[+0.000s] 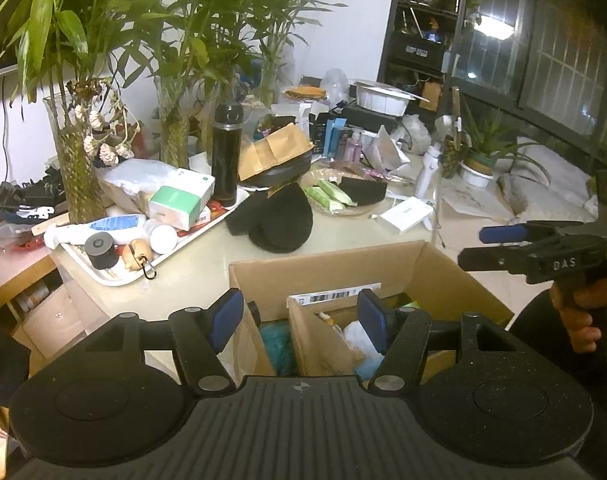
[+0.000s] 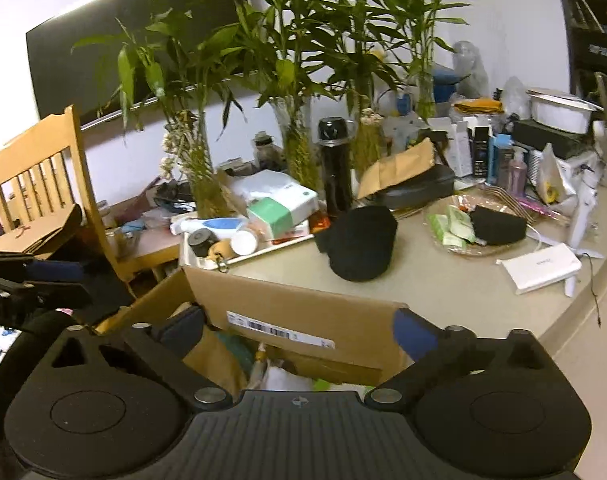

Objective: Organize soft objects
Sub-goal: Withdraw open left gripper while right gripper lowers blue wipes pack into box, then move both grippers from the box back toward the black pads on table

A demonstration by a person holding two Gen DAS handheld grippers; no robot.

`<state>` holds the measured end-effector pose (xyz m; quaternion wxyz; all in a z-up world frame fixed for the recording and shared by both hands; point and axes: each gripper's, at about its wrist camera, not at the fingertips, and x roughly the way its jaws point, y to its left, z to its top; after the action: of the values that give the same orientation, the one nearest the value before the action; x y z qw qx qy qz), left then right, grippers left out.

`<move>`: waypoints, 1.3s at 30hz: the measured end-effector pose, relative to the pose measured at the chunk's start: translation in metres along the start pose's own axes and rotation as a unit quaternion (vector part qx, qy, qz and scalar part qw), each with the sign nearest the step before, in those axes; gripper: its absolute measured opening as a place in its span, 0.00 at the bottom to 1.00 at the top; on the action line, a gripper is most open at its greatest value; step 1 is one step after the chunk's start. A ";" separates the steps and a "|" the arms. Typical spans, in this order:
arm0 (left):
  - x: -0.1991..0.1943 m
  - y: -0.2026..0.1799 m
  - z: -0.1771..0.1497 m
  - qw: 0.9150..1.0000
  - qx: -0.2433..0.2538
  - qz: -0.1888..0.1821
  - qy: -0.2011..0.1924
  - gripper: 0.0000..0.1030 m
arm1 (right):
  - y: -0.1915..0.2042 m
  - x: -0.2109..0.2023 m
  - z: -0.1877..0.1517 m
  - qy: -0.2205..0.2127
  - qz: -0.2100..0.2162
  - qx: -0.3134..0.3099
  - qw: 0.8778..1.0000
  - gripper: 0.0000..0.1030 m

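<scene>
1. My left gripper [image 1: 299,322] hangs over the cardboard box [image 1: 343,268], its blue-padded fingers spread wide apart with nothing between them.
2. My right gripper [image 2: 299,334] hovers above the same box [image 2: 303,300] from the other side, its jaws also gaping and holding nothing.
3. From the left wrist view I see my right gripper [image 1: 503,236] off to the right, gripped in a hand [image 1: 587,316]; from that side angle its two fingers lie close together, so I rely on its own camera for the gap.
4. The box is split by a cardboard divider [image 1: 303,332] into compartments. A teal fuzzy item [image 1: 277,346] lies in the left one; a white soft item [image 1: 357,338] with something light blue under it lies in the right one.
5. A black soft cap [image 1: 281,220] rests on the tabletop [image 1: 199,264] just beyond the box, apart from it.
6. Another black soft piece [image 1: 363,190] lies in a shallow dish [image 1: 343,210] beside green packets [image 1: 331,194].
7. A white tray [image 1: 115,276] to the left holds a black cylinder [image 1: 100,250] and a white-and-green box [image 1: 181,200], among other things; a black flask [image 1: 227,156] stands behind it.
8. Glass vases of bamboo [image 2: 299,152] line the back.
</scene>
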<state>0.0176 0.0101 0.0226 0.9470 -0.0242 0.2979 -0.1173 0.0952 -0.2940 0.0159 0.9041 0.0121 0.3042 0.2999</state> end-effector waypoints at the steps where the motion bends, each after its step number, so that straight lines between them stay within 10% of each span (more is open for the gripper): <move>1: 0.000 0.001 -0.001 1.000 -0.001 0.000 0.001 0.60 | -0.002 0.000 -0.002 0.003 -0.001 0.003 1.000 1.00; 39: 0.041 -0.001 0.033 0.999 -0.019 -0.037 -0.034 0.60 | -0.038 0.009 0.026 -0.007 -0.034 0.105 0.994 1.00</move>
<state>0.0689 -0.0016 0.0274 0.9511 -0.0570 0.2663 -0.1460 0.1355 -0.3159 0.0242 0.9096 0.0993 0.3277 0.2353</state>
